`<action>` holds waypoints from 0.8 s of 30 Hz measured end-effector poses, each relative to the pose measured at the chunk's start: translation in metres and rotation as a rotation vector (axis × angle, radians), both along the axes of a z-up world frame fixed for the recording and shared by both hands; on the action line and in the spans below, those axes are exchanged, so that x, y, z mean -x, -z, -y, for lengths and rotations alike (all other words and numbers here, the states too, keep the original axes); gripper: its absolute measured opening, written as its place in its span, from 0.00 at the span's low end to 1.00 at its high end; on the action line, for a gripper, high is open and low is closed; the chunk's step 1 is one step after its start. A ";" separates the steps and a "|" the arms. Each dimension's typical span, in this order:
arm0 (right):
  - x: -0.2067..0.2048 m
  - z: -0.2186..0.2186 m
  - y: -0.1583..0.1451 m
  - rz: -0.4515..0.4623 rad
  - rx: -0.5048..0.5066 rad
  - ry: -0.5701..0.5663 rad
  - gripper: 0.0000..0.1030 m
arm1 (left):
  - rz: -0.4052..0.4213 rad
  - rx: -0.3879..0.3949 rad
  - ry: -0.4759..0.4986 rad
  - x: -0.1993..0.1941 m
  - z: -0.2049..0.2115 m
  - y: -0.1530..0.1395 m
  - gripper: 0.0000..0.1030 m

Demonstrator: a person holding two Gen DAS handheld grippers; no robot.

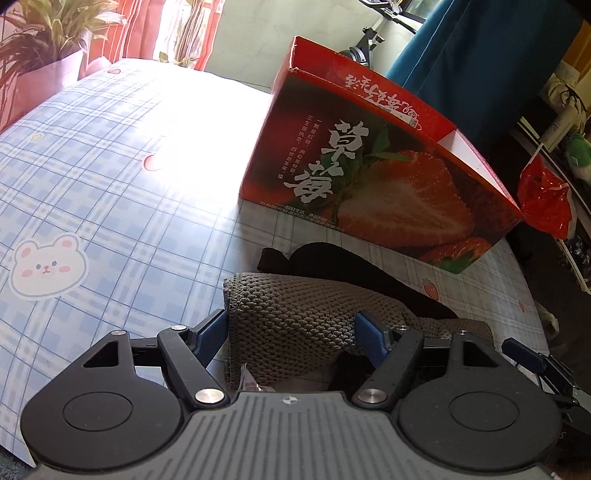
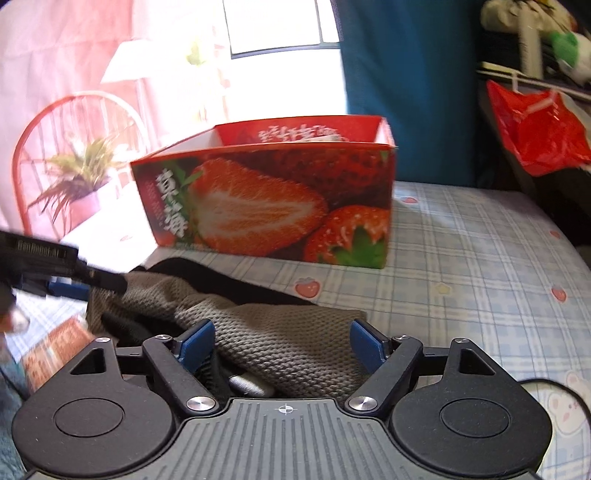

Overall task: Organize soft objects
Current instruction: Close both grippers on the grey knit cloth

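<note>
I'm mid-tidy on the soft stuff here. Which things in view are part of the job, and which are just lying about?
Part of the job:
- grey knitted cloth
- black cloth under it
- strawberry box, open top
- left gripper and right gripper, both astride the grey cloth

Just lying about:
- red plastic bag
- potted plant
- snack packet
- red chair

Bright window (image 2: 280, 26), pink curtain (image 2: 74, 55), teal curtain (image 2: 406, 92), red chair (image 2: 33, 155).

Both tools (image 1: 291, 328) (image 2: 282, 341) wide apart
</note>
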State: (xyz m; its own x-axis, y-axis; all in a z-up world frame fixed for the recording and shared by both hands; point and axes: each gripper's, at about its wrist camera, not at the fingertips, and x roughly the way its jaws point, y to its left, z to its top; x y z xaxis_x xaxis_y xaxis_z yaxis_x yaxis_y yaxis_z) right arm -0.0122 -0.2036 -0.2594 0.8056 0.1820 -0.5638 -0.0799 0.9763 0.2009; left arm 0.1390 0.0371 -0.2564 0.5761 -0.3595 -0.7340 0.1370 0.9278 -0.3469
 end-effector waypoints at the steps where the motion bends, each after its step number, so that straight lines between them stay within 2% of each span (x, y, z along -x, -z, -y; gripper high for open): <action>1: -0.001 0.003 0.001 -0.004 -0.011 0.012 0.75 | 0.003 -0.001 -0.001 0.001 0.000 0.002 0.67; 4: -0.003 0.010 0.006 -0.026 -0.044 0.042 0.73 | 0.016 0.008 0.006 0.006 0.001 0.007 0.48; 6: -0.003 0.013 0.010 -0.040 -0.062 0.057 0.72 | 0.020 0.017 0.023 0.008 0.002 0.005 0.31; 8: -0.004 0.016 0.014 -0.048 -0.081 0.065 0.70 | 0.046 -0.004 0.041 0.011 0.007 0.001 0.25; 11: -0.005 0.019 0.020 -0.058 -0.121 0.058 0.64 | 0.089 -0.038 0.054 0.017 0.012 -0.007 0.22; 17: -0.006 0.013 0.023 -0.073 -0.124 0.040 0.63 | 0.151 -0.085 0.083 0.032 0.020 -0.014 0.21; 24: -0.006 0.015 0.026 -0.078 -0.150 0.053 0.63 | 0.167 -0.039 0.142 0.038 0.022 -0.017 0.20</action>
State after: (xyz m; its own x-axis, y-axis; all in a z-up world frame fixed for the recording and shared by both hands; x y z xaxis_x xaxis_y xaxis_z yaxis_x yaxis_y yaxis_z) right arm -0.0058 -0.2191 -0.2850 0.7710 0.2269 -0.5950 -0.0074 0.9375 0.3479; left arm 0.1005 0.0152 -0.2395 0.6364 -0.4186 -0.6479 0.3193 0.9076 -0.2728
